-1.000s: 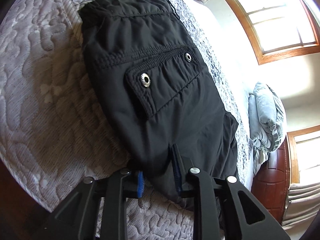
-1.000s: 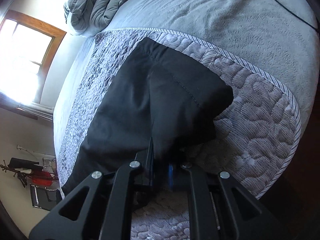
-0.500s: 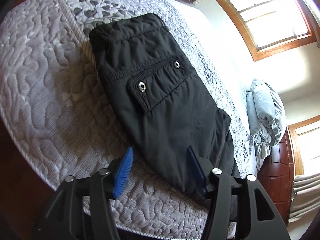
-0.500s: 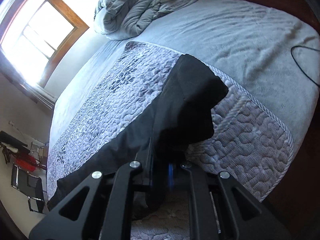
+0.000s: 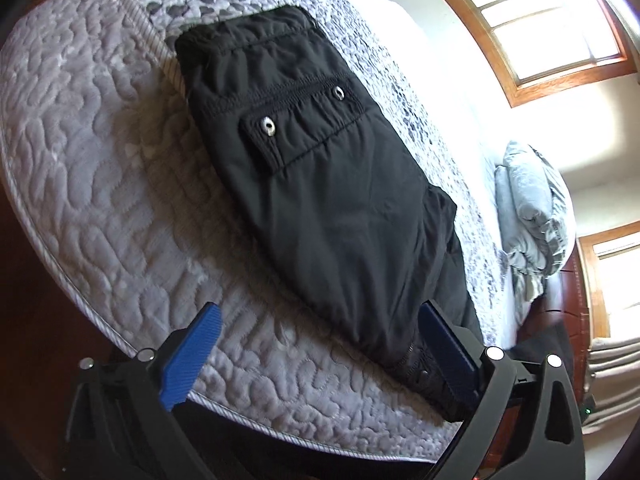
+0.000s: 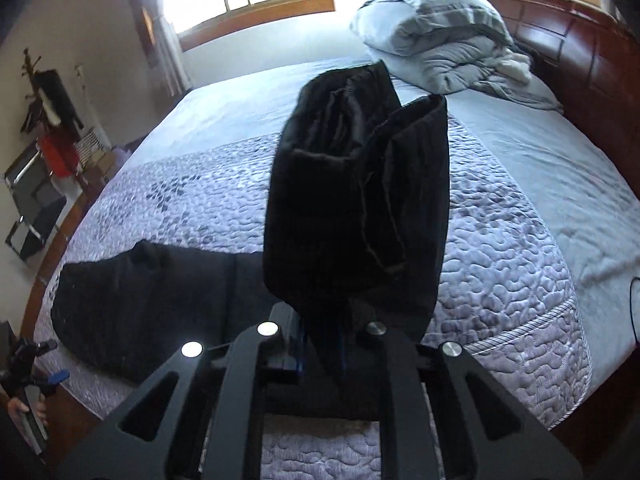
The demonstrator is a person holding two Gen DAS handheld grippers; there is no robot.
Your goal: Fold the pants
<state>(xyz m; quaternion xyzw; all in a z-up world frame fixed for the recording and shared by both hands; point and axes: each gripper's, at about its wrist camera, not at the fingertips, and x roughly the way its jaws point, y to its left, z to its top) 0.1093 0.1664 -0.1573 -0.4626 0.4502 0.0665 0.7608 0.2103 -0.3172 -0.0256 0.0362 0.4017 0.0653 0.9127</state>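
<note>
Black pants lie on the quilted grey bedspread, back pocket with two metal snaps facing up. My left gripper is open, its blue pads spread wide just off the near edge of the pants, touching nothing. My right gripper is shut on the leg end of the pants and holds it raised above the bed, the cuffs standing up in front of the camera. The waist part stays flat on the bed at the left. The left gripper also shows in the right wrist view.
A bundled grey comforter sits near the wooden headboard. Windows lie beyond the bed. A chair and coat rack stand by the far wall. A black cable lies at the bed's right edge.
My left gripper let go of the pants, opened wide and drew back. My right gripper lifted the leg end off the bed and swung it upward.
</note>
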